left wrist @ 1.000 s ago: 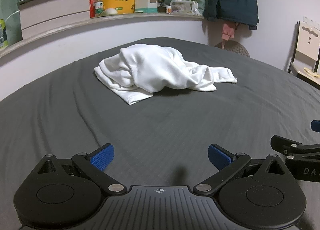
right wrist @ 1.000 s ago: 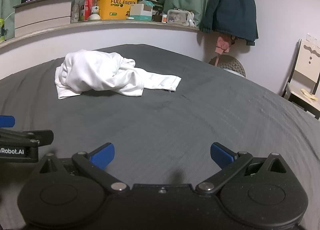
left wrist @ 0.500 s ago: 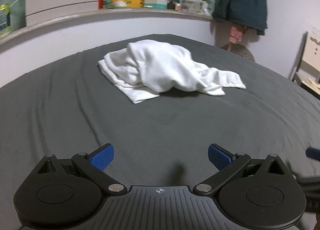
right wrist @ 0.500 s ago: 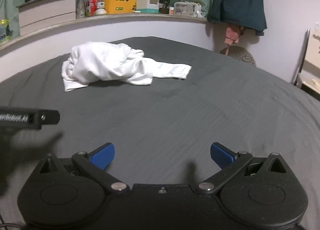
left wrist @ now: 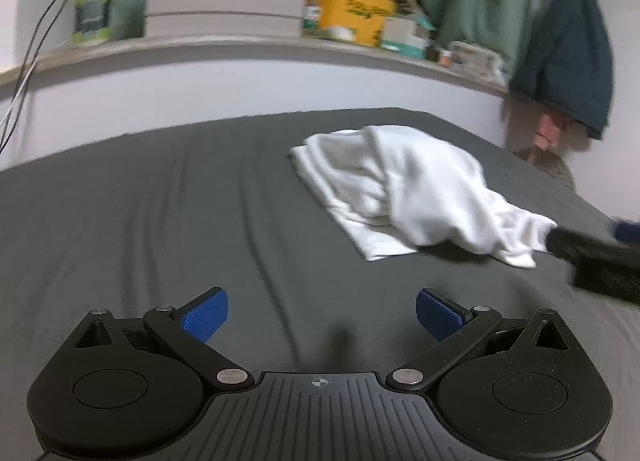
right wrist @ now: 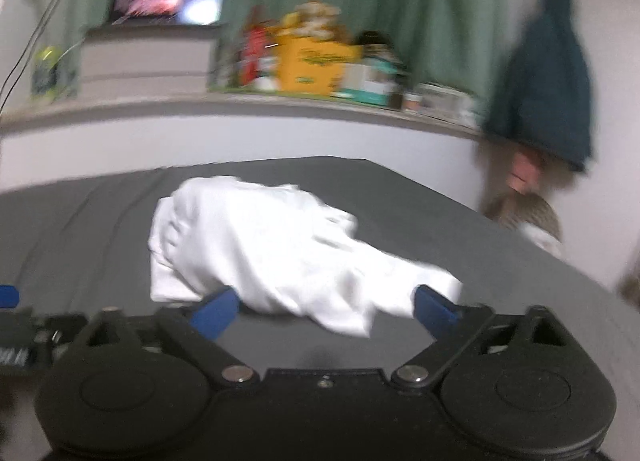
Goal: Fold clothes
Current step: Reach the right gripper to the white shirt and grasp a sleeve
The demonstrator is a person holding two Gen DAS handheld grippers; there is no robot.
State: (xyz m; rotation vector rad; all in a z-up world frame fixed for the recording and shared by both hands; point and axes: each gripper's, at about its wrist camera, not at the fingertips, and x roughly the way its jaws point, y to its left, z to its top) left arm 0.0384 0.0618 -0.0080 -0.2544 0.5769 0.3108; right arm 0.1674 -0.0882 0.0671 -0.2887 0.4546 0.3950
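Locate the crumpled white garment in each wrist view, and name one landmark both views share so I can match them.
Left wrist view: the white garment lies right of centre on the grey bed, well beyond the open left gripper.
Right wrist view: the garment sits at centre, just beyond the closing right gripper, with no cloth between its pads yet.
Shared landmark: the yellow box on the ledge behind the bed.

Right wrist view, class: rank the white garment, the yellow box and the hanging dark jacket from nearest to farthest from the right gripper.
1. White garment: on the grey bed, just ahead of the right gripper.
2. Yellow box: on the ledge behind the bed, centre.
3. Dark jacket: far right wall; too close to the box to call.
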